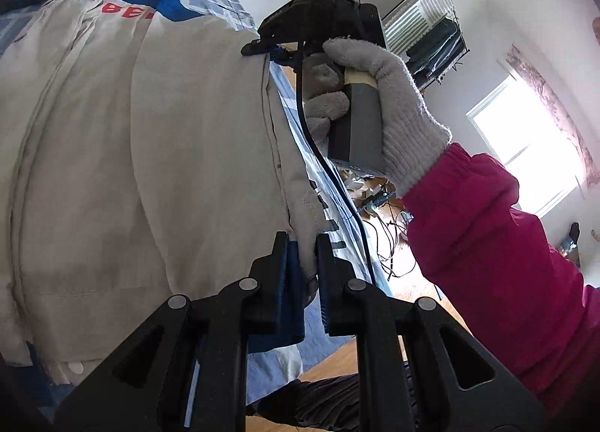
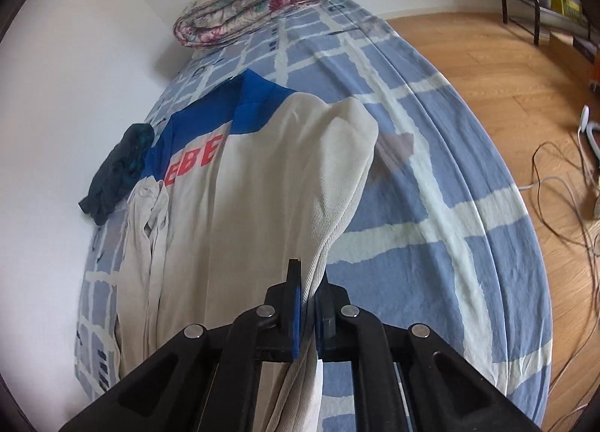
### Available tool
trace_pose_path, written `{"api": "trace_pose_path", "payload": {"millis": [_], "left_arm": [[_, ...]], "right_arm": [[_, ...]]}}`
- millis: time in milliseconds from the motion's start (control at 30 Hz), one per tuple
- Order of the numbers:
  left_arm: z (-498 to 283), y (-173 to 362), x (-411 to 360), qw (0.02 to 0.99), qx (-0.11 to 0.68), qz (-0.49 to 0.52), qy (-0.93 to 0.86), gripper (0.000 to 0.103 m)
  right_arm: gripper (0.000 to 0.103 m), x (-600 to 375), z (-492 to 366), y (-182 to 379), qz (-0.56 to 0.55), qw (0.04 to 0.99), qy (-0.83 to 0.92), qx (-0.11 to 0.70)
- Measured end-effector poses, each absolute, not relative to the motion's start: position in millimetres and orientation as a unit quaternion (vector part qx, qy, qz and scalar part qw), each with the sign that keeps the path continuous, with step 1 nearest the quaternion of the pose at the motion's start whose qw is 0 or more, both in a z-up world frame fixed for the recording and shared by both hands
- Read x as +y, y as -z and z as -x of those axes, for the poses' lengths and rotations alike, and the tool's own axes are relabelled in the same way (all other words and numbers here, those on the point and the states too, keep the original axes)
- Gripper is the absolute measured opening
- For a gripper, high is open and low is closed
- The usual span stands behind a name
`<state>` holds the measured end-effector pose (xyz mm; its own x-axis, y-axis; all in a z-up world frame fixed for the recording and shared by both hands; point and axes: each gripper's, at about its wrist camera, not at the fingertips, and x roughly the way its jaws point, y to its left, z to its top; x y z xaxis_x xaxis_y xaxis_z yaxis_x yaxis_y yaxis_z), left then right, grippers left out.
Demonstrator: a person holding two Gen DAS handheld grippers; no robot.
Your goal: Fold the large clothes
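1. Shirt [image 2: 262, 177]: large, beige with blue shoulders and red letters, spread on the bed [image 2: 431, 169].
2. Handling, as judged: soft, light, limp; it will sag and drag.
3. Hold points: hem corner and side edge.
4. Left claw [image 1: 303, 255]: pinching the hem corner.
5. Right claw [image 2: 309, 293]: clamped on a lifted fold of the edge.
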<state>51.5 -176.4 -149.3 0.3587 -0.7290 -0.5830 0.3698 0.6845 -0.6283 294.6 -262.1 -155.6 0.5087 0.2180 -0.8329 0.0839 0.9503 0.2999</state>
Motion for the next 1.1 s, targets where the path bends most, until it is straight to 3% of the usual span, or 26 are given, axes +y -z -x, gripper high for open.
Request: {"api": "trace_pose_path", "payload": {"millis": [300, 800, 867, 933, 1100], "left_arm": [[-37, 150, -106, 0.8, 0.447, 0.259, 0.306, 0.013], [-29, 200, -28, 0.793, 0.498, 0.28, 0.214, 0.01], [-28, 202, -28, 0.791, 0.505, 0.273, 0.213, 0.006], [-24, 197, -29, 0.791, 0.507, 0.262, 0.221, 0.006], [-7, 162, -24, 0.807, 0.487, 0.223, 0.25, 0.007]], "right_arm": [[0.003, -142, -302, 132, -0.028, 0.863, -0.073, 0.499], [0.003, -11, -326, 217, 0.083, 0.821, -0.085, 0.559], [0.009, -12, -324, 225, 0.082, 0.814, -0.097, 0.566], [0.021, -18, -318, 223, 0.069, 0.809, -0.119, 0.572], [0.028, -58, -296, 179, -0.027, 0.809, -0.22, 0.545]]}}
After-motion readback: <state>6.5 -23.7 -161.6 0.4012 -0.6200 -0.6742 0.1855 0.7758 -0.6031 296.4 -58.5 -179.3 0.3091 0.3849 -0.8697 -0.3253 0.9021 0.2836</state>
